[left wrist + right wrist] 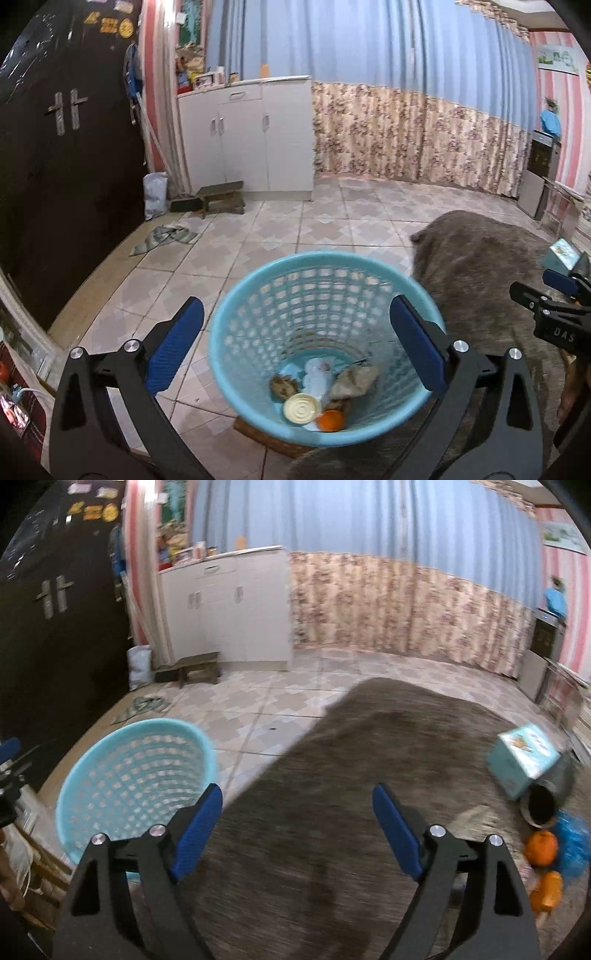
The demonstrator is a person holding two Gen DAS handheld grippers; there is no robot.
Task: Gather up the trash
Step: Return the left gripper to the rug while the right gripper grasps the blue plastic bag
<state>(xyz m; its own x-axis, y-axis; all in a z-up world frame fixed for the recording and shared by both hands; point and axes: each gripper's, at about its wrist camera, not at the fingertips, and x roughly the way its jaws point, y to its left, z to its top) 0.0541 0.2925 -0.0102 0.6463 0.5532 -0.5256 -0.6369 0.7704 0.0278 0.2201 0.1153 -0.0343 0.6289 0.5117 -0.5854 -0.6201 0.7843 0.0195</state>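
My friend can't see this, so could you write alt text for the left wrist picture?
An open hand-held gripper hovers over a light blue mesh wastebasket holding a round lid, orange peel and crumpled paper, on a tiled floor.

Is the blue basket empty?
No, the left wrist view looks down into the blue basket, and a round white lid, an orange piece and crumpled scraps lie at its bottom.
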